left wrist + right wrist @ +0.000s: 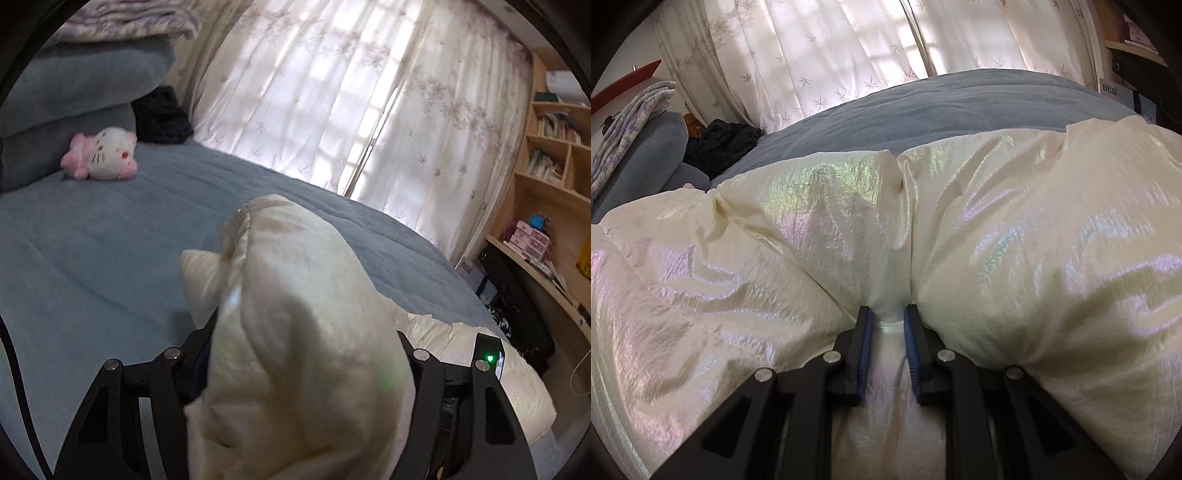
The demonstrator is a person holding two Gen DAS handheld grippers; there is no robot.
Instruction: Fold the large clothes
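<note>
Cream puffer jacket, shiny and quilted, fills the left wrist view: a thick bunched fold of it stands up between the arms of the left gripper, whose fingertips are buried under the fabric, so the jaws stand fairly wide around the bulk and whether the pads press on it cannot be told. The rest of the garment trails off to the right across a blue bedspread. Farther back on the bed lie a pink-and-white plush toy, stacked blue pillows and a dark bundle of cloth; flowered curtains hang behind, and wooden shelves at right hold books and small pink drawers. From the right wrist, the jacket spreads across nearly the whole foreground on the bed. The right gripper has its blue-padded fingers drawn close, pinching a narrow ridge of the iridescent shell. The dark bundle sits by the curtains.
</note>
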